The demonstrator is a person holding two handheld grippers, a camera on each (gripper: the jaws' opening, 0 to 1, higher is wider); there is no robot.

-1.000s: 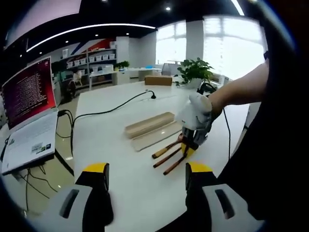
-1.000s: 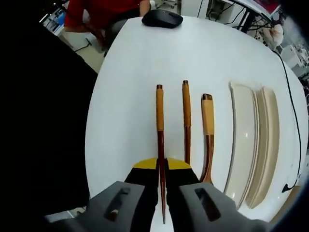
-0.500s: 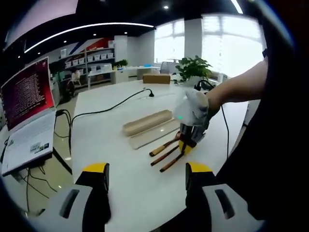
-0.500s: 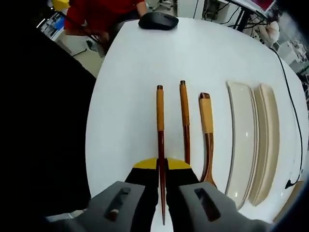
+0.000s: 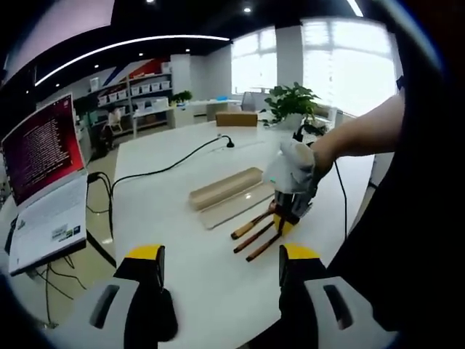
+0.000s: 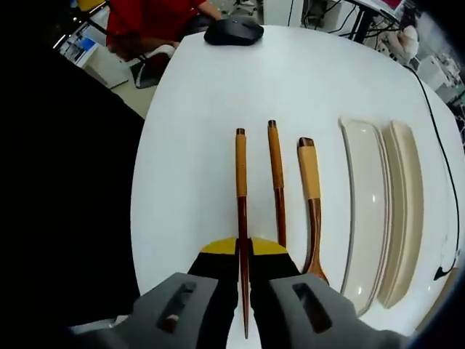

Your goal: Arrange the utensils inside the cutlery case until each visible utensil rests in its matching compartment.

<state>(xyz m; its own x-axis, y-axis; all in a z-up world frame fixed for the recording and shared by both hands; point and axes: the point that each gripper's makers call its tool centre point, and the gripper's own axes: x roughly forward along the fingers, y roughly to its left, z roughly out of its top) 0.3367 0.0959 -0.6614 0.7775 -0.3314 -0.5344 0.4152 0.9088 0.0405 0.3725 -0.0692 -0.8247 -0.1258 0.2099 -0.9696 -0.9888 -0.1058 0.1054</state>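
White round-edged table (image 6: 189, 131) in an open office; laptop (image 5: 45, 189) at one edge, black cable (image 5: 171, 163) running across, potted plant (image 5: 293, 105) beyond, black mouse (image 6: 233, 30) at the far rim in the right gripper view.

Right gripper (image 6: 243, 265): jaws pressed together on a chopstick (image 6: 240, 182), pinched along its dark lower shaft. Since a second ago the grip is unchanged and the scene has shifted only slightly.

Second chopstick (image 6: 275, 182) and wooden spoon (image 6: 311, 196) lie just beside it on the table, parallel, apart from each other. Cutlery case (image 6: 367, 211) lies open past the spoon, its lid (image 6: 407, 211) alongside; both empty of utensils.

Left gripper (image 5: 218, 273): jaws spread, holding nothing, well back from the utensils, as before.

Spoon bowl partly hidden behind the right jaw. In the left gripper view a gloved hand covers the right gripper's body.
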